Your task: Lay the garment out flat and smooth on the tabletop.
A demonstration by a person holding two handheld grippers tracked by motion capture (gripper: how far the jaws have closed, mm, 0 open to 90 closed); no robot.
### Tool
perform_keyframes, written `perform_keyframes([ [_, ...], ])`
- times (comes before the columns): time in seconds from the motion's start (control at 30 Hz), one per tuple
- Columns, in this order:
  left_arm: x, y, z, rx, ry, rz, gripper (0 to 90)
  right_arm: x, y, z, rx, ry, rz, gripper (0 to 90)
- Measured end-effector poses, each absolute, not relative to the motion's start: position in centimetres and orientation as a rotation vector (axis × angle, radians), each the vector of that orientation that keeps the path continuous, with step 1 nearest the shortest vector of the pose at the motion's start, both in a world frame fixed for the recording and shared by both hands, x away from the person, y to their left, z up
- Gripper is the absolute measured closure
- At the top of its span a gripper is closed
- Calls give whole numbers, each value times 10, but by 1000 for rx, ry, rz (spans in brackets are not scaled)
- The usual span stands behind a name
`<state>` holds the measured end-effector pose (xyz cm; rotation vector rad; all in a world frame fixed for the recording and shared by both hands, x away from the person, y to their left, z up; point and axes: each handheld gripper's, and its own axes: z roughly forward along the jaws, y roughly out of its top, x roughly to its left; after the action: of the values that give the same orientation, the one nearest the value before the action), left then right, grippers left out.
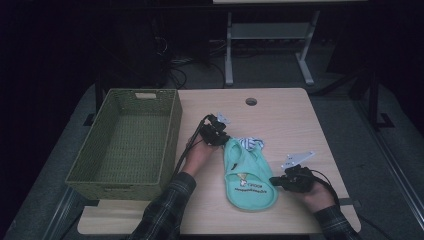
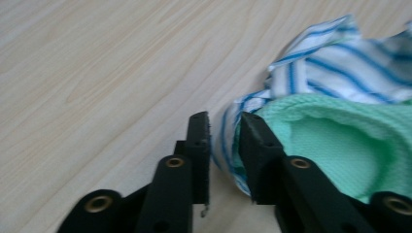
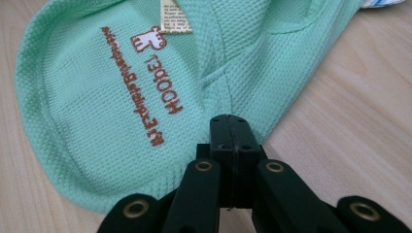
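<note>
High view: we count one wooden table (image 1: 280,107), one woven green basket (image 1: 127,141) on its left part, and one mint-green bib (image 1: 248,176) lying flat right of the basket, with a striped blue-and-white cloth (image 1: 250,143) bunched at its far end. Two grippers flank the bib: the left gripper (image 1: 218,136) at its far left corner, the right gripper (image 1: 278,181) at its near right edge. The picture is dim, so we cannot tell here how the jaws stand.

Left gripper view: two black jaws stand a little apart, with a fold of the striped cloth (image 2: 330,63) and the bib's edge (image 2: 335,141) between them; the right jaw seems to touch the fabric, the left does not press it. Bare table (image 2: 97,73) lies to the left.

Right gripper view: the two jaws are together, their tips over the bib's hem (image 3: 121,107); whether fabric is caught between them we cannot tell. One brown printed logo and one sewn label show on the bib.
</note>
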<state>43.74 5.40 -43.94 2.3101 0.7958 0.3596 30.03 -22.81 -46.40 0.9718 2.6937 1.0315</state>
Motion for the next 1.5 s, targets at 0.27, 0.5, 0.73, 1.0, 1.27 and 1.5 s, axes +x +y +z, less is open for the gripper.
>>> perform_keyframes([
  [0.27, 410, 61, -427, 2262, 779, 261, 689, 300, -227, -463, 970, 2695, 1013, 900],
  [0.5, 376, 64, -425, 2277, 710, 178, 674, 299, -227, -463, 963, 2691, 1009, 900],
  [0.73, 356, 65, -428, 2277, 667, 110, 685, 299, -226, -463, 953, 2694, 1008, 900],
  [1.0, 339, 63, -442, 2347, 669, 114, 599, 298, -224, -463, 950, 2695, 1004, 900],
  [1.27, 323, 63, -456, 2435, 617, 80, 598, 297, -223, -463, 947, 2700, 1006, 900],
  [1.5, 324, 67, -440, 2342, 625, 110, 627, 296, -222, -461, 929, 2706, 990, 900],
])
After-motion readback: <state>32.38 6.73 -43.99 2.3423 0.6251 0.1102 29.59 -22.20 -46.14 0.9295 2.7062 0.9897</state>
